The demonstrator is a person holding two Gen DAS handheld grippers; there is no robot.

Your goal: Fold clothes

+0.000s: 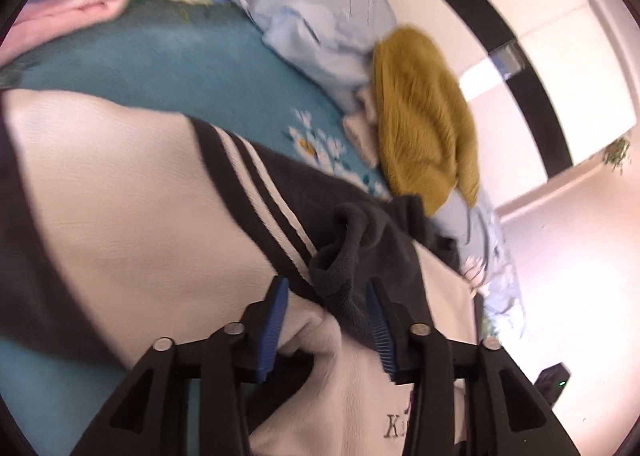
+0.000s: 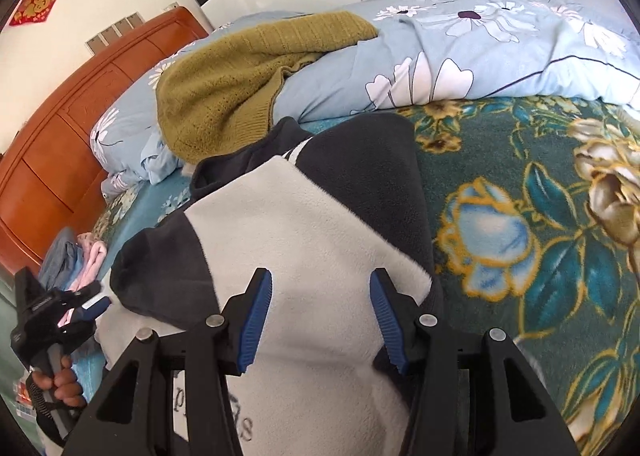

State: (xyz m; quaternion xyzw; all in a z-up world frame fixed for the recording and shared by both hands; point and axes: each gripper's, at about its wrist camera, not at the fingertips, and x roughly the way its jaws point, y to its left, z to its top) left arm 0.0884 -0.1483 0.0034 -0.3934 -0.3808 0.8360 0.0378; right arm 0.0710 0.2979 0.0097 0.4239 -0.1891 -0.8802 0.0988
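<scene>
Nearest, the left gripper (image 1: 326, 320) has its jaws spread around a bunched fold of dark fleece, part of a cream and dark fleece top (image 1: 132, 196). The blue pads (image 1: 272, 330) stand clear of the cloth on both sides, so the fold lies loose between them, likely set down so it rests where it was laid. This view is blurred.

The right gripper (image 2: 320, 320) hovers over the top's cream panel (image 2: 296, 256), jaws also spread, gripping nothing; it looks poised to pin or pick up the next edge. Beside it, at the top's left edge, a hand (image 2: 60, 380) holds the other gripper's handle.

The top lies spread on the blanket (image 2: 540, 224), teal with large flowers, which gives a flat surface for folding. One dark sleeve (image 2: 160, 276) is turned in across the body; embroidered lettering shows near the hem.

Beyond the top, a mustard sweater (image 2: 228, 96) sits heaped on a pale blue quilt (image 2: 480, 56), seemingly waiting its turn. Left of the top lie pink (image 1: 76, 12) clothes. Farthest, behind the quilt, stands an orange wooden headboard (image 2: 80, 116).
</scene>
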